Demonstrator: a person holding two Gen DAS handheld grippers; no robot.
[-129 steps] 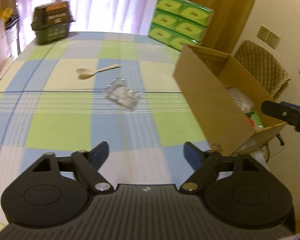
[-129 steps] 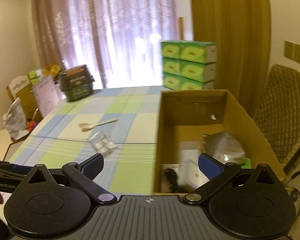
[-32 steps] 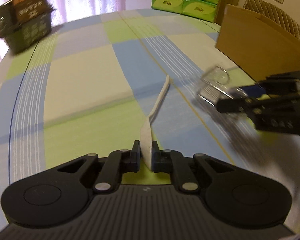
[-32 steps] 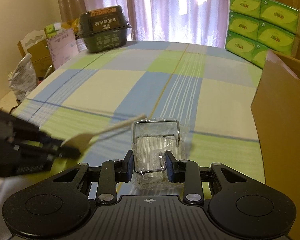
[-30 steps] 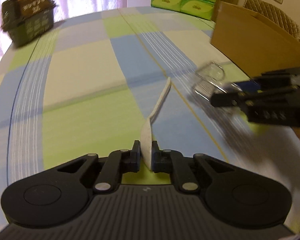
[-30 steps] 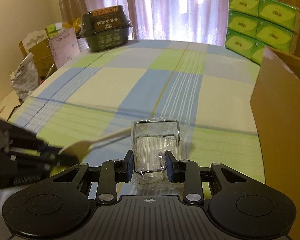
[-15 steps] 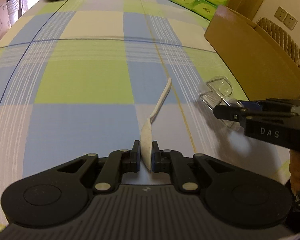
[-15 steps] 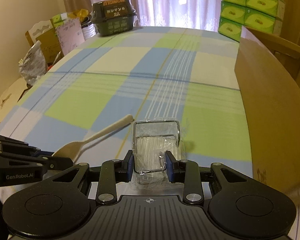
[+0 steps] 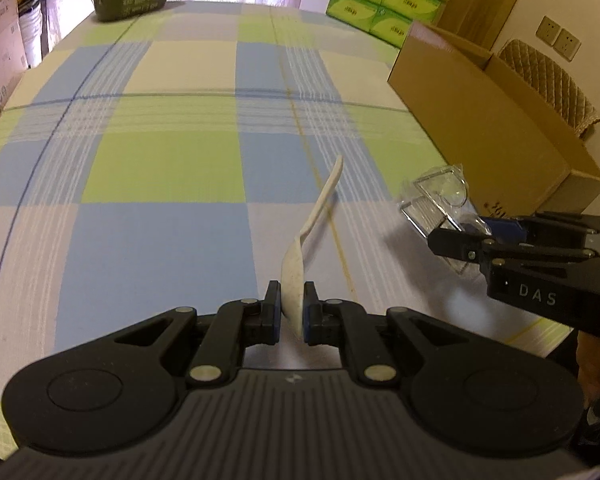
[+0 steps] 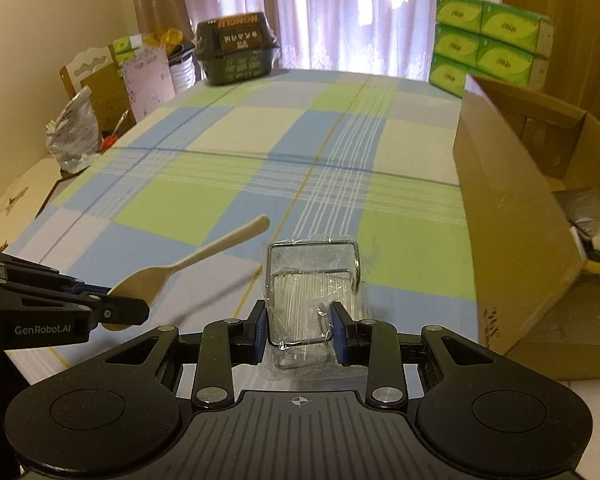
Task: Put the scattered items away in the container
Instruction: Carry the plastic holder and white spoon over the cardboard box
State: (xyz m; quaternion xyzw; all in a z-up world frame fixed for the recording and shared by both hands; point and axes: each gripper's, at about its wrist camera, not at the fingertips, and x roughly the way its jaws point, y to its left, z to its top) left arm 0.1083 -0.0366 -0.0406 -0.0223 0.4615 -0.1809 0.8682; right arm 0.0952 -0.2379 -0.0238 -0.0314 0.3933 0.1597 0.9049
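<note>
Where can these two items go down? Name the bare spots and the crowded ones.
The checked tablecloth is bare from the dark green tub and tissue boxes down to both grippers. The cardboard box holds packets at its near end; its far end looks open.

Window: daylight is glowing through sheer purple curtains (image 10: 340,12)
Table: a blue, green and cream checked cloth is covering the table (image 9: 160,168)
Walls: cream paint is showing; wall sockets (image 9: 558,38) are sitting above a woven chair (image 9: 548,76)

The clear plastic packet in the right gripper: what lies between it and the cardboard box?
Only bare checked tablecloth lies between the clear plastic packet and the cardboard box, as the right wrist view shows.
</note>
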